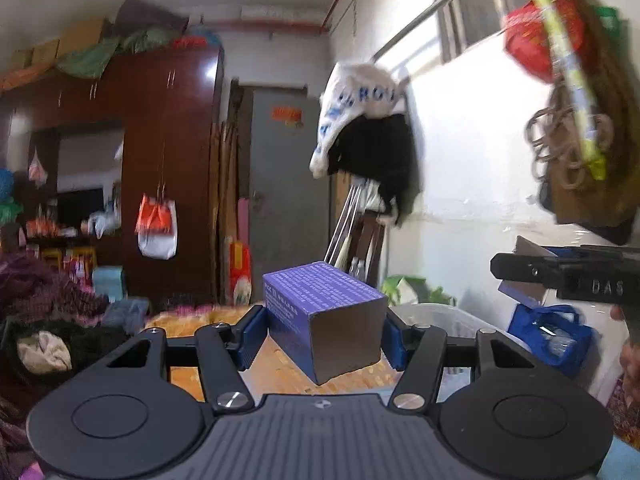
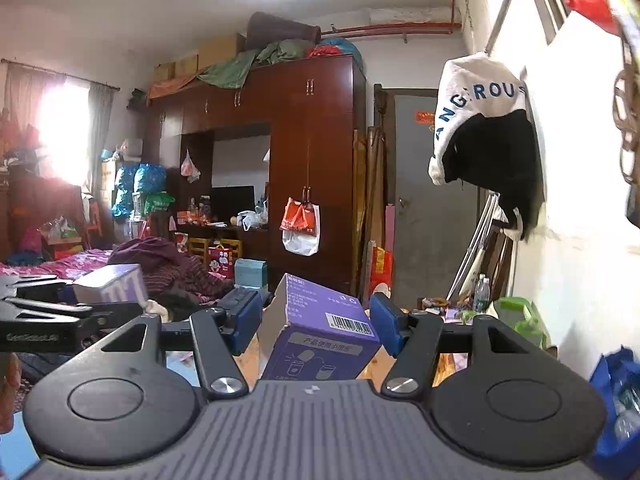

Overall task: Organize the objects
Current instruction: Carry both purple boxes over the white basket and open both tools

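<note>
Purple boxes, two. Left tongs [image 1: 322, 334], lower centre of the left wrist view: clamped on a purple carton [image 1: 320, 316], carried clear above the orange surface [image 1: 280, 372]. Right tongs [image 2: 316, 326], lower centre of the right wrist view: clamped on a barcoded purple box [image 2: 320, 340], tilted. Handling advice: keep both grips firm, level the tilted box, lower slowly before release.

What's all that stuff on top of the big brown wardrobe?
On the wardrobe sit cardboard boxes, a green cloth, a dark bundle and red and blue bags. What lies behind or beneath the pile is covered, so it can't be seen.
</note>
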{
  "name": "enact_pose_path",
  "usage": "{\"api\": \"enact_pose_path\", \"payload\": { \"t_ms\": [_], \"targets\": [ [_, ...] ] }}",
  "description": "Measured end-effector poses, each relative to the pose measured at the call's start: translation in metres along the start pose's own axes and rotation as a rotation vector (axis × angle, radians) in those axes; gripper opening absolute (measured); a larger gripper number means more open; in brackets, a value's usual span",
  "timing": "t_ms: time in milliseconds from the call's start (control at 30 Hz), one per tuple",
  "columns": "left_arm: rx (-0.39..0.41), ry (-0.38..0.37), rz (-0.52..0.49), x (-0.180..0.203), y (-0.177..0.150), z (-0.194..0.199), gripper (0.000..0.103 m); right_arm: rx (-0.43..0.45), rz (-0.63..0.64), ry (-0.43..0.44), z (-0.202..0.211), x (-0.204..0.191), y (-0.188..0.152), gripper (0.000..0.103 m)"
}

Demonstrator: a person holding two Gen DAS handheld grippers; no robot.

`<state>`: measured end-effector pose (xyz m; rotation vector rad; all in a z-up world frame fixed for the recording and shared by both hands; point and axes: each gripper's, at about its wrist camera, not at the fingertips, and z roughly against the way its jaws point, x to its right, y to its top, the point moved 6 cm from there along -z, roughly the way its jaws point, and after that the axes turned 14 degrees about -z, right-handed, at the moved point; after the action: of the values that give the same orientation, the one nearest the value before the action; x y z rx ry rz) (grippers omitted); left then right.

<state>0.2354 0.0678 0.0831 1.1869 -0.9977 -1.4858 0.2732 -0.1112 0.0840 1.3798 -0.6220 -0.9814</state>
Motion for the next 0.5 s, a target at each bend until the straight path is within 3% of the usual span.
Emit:
{"api": "enact_pose_path", "payload": {
  "t_ms": [167,233,267,333,367,500],
  "targets": [
    [-0.163,-0.046,0.065,-0.009,-0.007,-0.063,0.062,-0.090,0.033,-0.037,-0.034,0.000,-0.015,0.063],
    [-0.164,-0.039,0.058,-0.010,-0.012,-0.070,0.064,-0.103,0.032,-0.017,-0.036,-0.001,-0.022,0.064],
    [-0.153,-0.015,0.048,-0.011,-0.014,-0.070,0.078,-0.093,0.029,-0.013,-0.033,0.000,-0.021,0.067],
    [-0.153,0.000,0.068,-0.014,-0.019,-0.071,0.102,-0.051,0.013,-0.031,-0.023,0.002,-0.020,0.091],
    [-0.148,-0.017,0.080,-0.014,-0.021,-0.069,0.103,-0.036,0.014,-0.031,-0.016,0.002,-0.020,0.103],
    [-0.127,-0.039,0.098,-0.017,-0.032,-0.044,0.103,-0.018,-0.019,-0.011,0.023,0.004,-0.023,0.103]
  ]
}}
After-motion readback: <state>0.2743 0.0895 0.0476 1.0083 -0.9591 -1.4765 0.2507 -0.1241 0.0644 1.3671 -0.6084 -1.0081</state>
